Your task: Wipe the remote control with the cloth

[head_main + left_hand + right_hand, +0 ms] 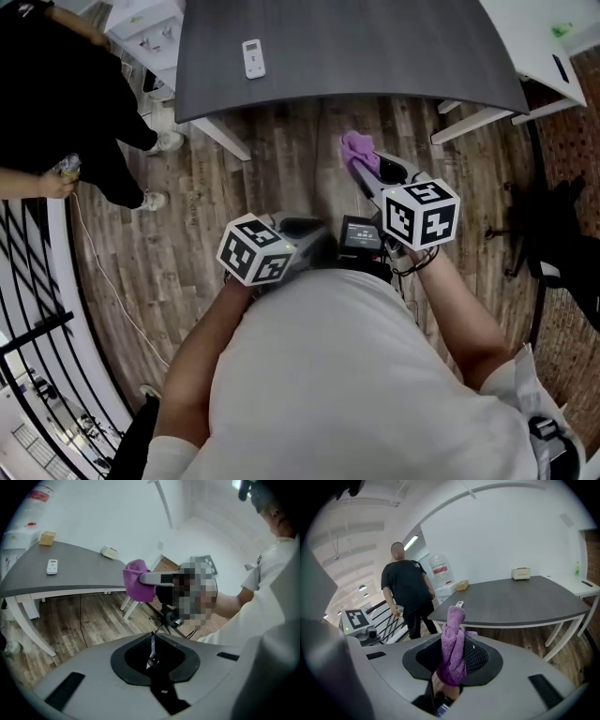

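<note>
The white remote control [253, 58] lies near the far left of the dark grey table [375, 47]. It also shows in the left gripper view as the remote [52, 566], and in the right gripper view as the remote [459, 604], peeking out behind the cloth top. The purple cloth [359, 150] hangs bunched in my right gripper [364, 167], whose jaws are shut on the cloth [453, 639], held above the wooden floor short of the table. My left gripper [314, 246] stays close to my body. Its jaws [152, 651] are shut with nothing between them. It faces the cloth [138, 579].
A person in black [56, 84] stands left of the table by a black railing [37, 309]. A small white box [110, 552] and a brown box [47, 537] sit on the far tabletop. A white desk [553, 37] and a black chair [562, 234] stand at the right.
</note>
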The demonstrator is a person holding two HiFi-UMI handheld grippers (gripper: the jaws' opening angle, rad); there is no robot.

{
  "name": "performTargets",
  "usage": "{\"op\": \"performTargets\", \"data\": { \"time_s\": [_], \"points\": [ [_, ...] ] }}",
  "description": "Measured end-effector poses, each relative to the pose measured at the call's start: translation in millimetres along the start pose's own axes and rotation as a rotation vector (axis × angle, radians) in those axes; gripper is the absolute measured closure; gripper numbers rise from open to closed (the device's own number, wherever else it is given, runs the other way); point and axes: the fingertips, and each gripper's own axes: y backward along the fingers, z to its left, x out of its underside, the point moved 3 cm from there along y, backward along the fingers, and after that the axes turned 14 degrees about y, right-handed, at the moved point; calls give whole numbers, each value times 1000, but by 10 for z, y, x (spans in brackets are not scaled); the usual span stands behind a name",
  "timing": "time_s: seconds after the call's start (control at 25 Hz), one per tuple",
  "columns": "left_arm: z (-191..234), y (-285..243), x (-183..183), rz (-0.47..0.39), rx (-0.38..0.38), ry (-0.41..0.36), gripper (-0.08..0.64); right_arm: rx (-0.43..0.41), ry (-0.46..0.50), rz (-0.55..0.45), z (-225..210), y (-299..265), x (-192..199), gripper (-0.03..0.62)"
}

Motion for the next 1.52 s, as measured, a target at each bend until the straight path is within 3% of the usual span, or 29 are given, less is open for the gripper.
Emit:
{"op": "performTargets", "data": {
  "time_s": [0.12, 0.32, 0.44, 0.56, 0.72, 0.96, 1.28, 1.52],
  "points": [
    [106, 125, 122, 53, -20, -34, 535, 35, -41, 8, 174, 33, 82, 488],
    [300, 454, 183, 19, -15, 0, 535, 84, -58, -8, 471, -34, -7, 488],
    [297, 522, 225, 36, 4, -18, 535, 107, -64, -21, 527, 2, -61, 488],
    [232, 499, 339, 128, 27, -95, 535, 120, -46, -14, 578, 4, -68, 488],
    [276, 484, 563, 260, -12, -200, 535, 126, -36, 2, 726, -80, -35, 489],
    [382, 613, 619, 272, -26, -216, 535, 143, 3, 23, 869, -232, -111, 489],
    [470, 622, 828, 386, -63, -285, 538, 162, 64, 93, 989, -367, -4, 489],
    [553, 694, 899, 380, -82, -258, 541, 156, 103, 114, 1100, -462, -12, 489]
  ]
}}
